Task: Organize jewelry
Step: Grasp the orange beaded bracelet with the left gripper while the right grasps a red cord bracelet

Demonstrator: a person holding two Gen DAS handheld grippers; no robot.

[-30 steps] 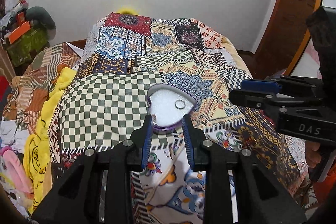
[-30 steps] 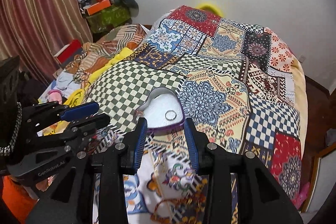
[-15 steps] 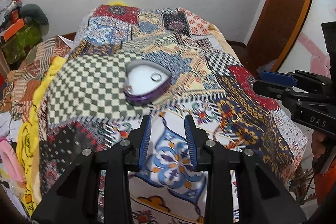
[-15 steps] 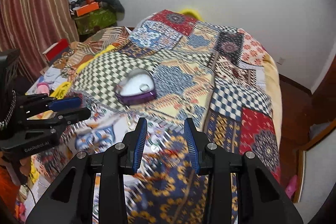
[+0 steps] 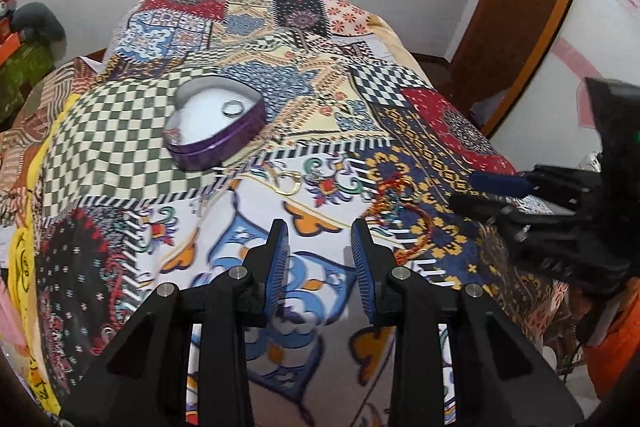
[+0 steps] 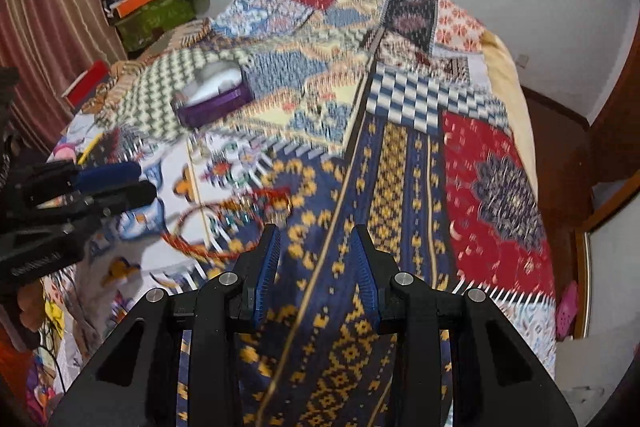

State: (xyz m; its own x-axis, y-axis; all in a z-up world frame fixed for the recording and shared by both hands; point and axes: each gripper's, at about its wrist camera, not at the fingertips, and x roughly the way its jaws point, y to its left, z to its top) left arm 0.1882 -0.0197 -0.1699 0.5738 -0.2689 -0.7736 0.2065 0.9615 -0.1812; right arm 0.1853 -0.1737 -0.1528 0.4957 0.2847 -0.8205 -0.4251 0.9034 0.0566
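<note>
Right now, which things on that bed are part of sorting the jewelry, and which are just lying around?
Part of the job: heart-shaped box, silver ring inside it, gold earring, red beaded necklace.

Just lying about: patchwork bedspread, clothes pile, green box.

The left tool [image 5: 320, 231] and the right tool [image 6: 316, 237] look alike — matte black angular frames with triangular cut-outs, round silver screws at the joints, and blue ribbed pads [image 5: 277, 259] lining each finger. White lettering marks the side of each body — blurred.
</note>
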